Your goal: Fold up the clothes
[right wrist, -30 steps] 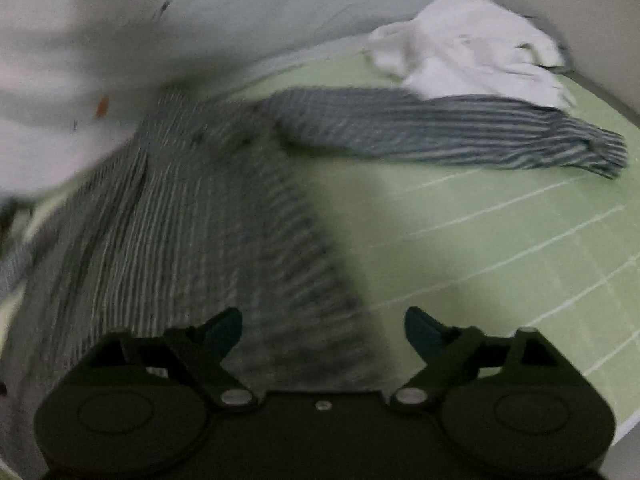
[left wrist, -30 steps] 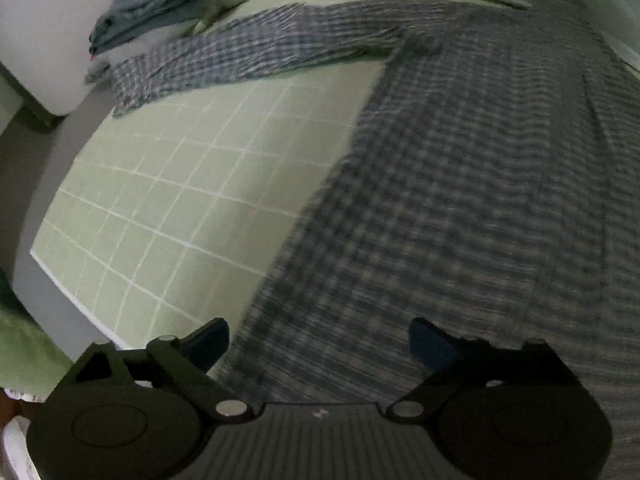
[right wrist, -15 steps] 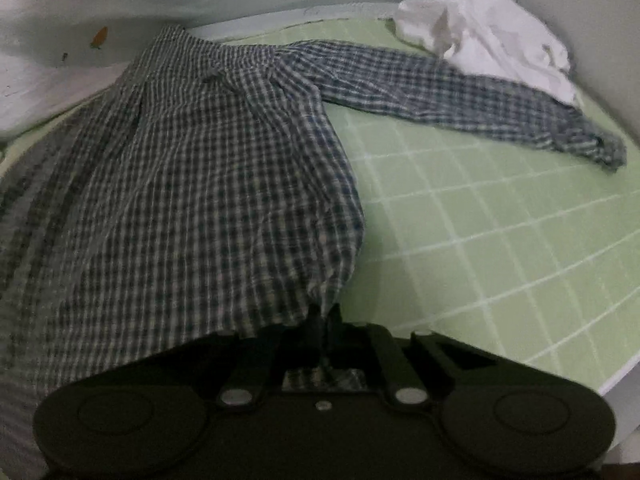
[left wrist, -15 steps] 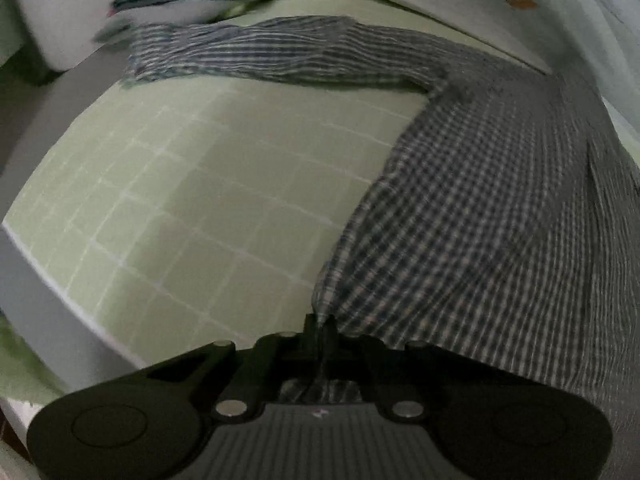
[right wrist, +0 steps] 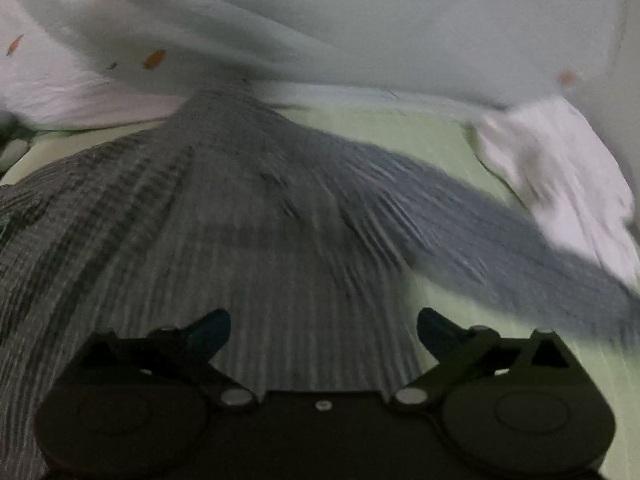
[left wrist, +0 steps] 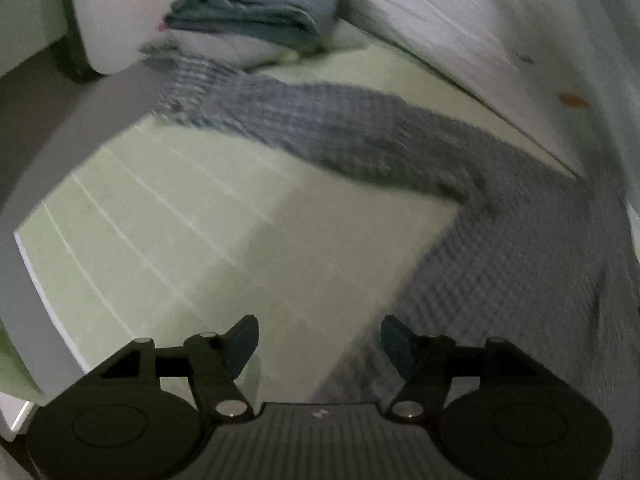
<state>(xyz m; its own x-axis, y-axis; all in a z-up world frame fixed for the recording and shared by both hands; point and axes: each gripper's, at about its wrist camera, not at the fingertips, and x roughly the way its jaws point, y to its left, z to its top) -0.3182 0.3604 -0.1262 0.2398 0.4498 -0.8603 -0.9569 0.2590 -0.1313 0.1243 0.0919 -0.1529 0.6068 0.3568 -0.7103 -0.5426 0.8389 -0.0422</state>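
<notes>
Both grippers gape, holding nothing — left gripper at the checked shirt hem, right gripper above it.

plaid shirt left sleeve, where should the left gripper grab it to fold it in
Grip the cuff end of the left sleeve, coming from the mat side. The sleeve lies flat and stretched away from the plaid shirt, so its free end lifts easily. The left gripper is open.

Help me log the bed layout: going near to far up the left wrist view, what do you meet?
Open left tongs → green grid mat → checked shirt sleeve → folded grey-blue clothes.
</notes>
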